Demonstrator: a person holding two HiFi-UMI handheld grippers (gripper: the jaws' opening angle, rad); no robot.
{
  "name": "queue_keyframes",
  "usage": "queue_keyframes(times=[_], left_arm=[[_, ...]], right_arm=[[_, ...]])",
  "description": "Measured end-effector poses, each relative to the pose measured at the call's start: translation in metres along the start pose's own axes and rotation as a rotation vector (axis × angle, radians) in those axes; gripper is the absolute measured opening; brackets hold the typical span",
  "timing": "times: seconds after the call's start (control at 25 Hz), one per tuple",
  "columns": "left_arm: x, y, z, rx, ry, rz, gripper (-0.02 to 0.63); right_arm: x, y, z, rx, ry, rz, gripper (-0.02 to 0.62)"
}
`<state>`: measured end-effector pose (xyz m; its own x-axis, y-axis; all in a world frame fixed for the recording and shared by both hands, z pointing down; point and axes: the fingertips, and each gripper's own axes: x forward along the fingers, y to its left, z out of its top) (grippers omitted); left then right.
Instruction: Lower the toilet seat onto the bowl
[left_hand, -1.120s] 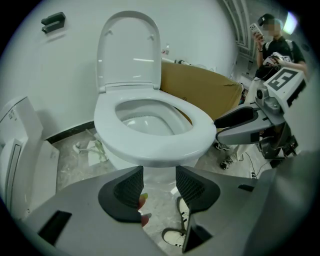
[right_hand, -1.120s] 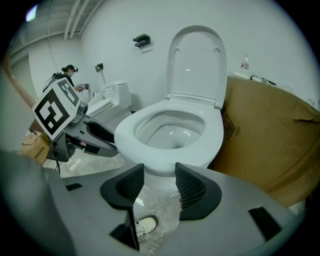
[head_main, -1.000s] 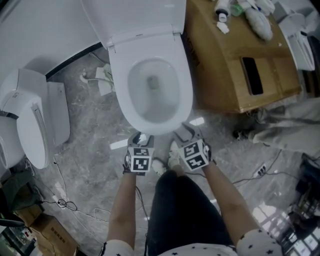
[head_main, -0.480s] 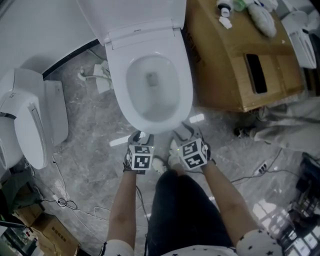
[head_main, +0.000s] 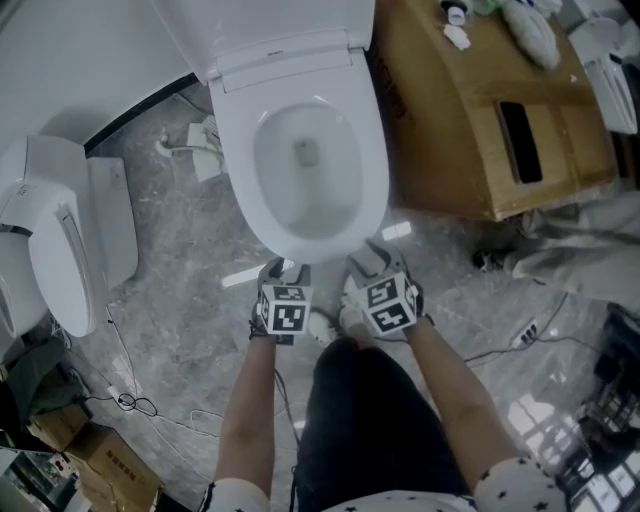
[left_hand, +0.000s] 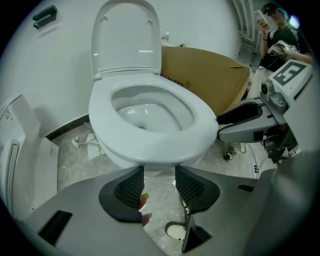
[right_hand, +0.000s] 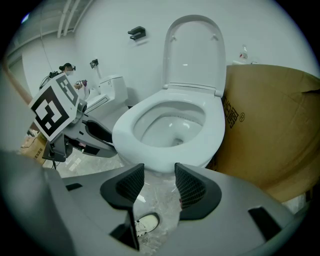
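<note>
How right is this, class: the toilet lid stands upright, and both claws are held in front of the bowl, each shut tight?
Wrong about the claws. The left claw and the right claw are open, jaws apart with nothing between them, as the left and right gripper views show. The toilet lid does stand upright, and both claws are in front of the bowl.

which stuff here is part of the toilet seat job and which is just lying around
Job: toilet seat, lying flat on the bowl; raised lid; left gripper and right gripper, both open and empty.
Lying about: cardboard box; spare toilet at the left; loose cables.
</note>
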<state>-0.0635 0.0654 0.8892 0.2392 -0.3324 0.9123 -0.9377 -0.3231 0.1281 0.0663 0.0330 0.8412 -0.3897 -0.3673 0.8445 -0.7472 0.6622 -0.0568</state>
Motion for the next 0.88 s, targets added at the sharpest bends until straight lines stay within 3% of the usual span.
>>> queue_keyframes(times=[0.72, 0.88], left_arm=[[0.0059, 0.0011, -0.0042, 0.017, 0.022, 0.014, 0.198], [0.0055, -0.0002, -0.0051, -0.011, 0.020, 0.011, 0.198]], right_arm=[[0.0077, -0.0003, -0.0053, 0.009, 0.006, -0.004, 0.204], [0.0078, -0.0011, -0.0052, 0.027, 0.005, -0.007, 0.204]])
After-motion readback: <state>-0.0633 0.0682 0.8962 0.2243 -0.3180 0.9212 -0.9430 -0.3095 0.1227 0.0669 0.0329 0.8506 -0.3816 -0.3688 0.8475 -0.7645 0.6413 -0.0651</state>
